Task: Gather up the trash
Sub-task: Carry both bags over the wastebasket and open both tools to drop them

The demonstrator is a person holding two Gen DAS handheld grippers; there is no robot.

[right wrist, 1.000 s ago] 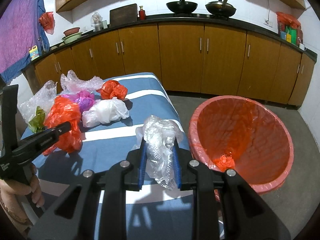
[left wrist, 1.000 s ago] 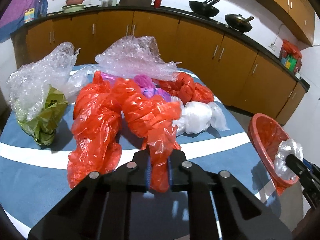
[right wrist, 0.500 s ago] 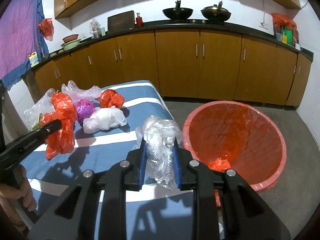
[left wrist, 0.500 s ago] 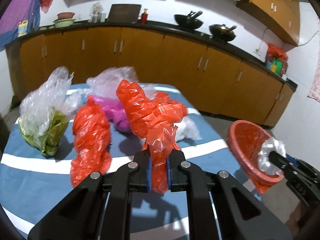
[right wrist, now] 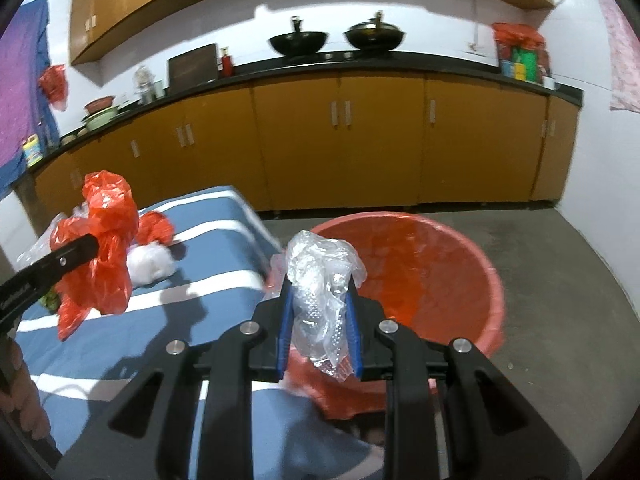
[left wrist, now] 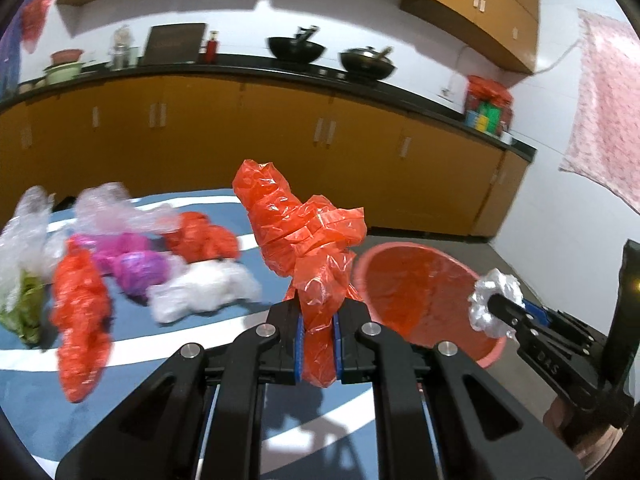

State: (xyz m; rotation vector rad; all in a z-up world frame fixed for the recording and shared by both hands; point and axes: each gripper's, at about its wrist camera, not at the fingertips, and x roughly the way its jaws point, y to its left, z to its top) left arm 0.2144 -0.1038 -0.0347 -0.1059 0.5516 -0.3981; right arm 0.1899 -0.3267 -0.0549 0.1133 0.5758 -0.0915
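Observation:
My left gripper [left wrist: 318,344] is shut on a crumpled red plastic bag [left wrist: 298,224], held up above the blue striped table [left wrist: 168,364]. In the right wrist view the same red bag [right wrist: 102,240] hangs from the left gripper at the left. My right gripper [right wrist: 318,332] is shut on a wad of clear bubble wrap [right wrist: 320,276], over the near rim of the red basin [right wrist: 472,268] on the floor. From the left wrist view the clear wad [left wrist: 494,294] sits beside the basin [left wrist: 416,292].
More bags lie on the table: a red one [left wrist: 78,320], a purple one [left wrist: 136,264], a white one [left wrist: 200,292], a second red one [left wrist: 200,238], clear wrap [left wrist: 112,208] and a green bag [left wrist: 24,308]. Cabinets [right wrist: 360,136] line the back wall.
Both grippers have lifted and swung right toward the basin. The red bag has come clear of the pile on the table. The clear wad has moved from over the table to over the basin's rim.

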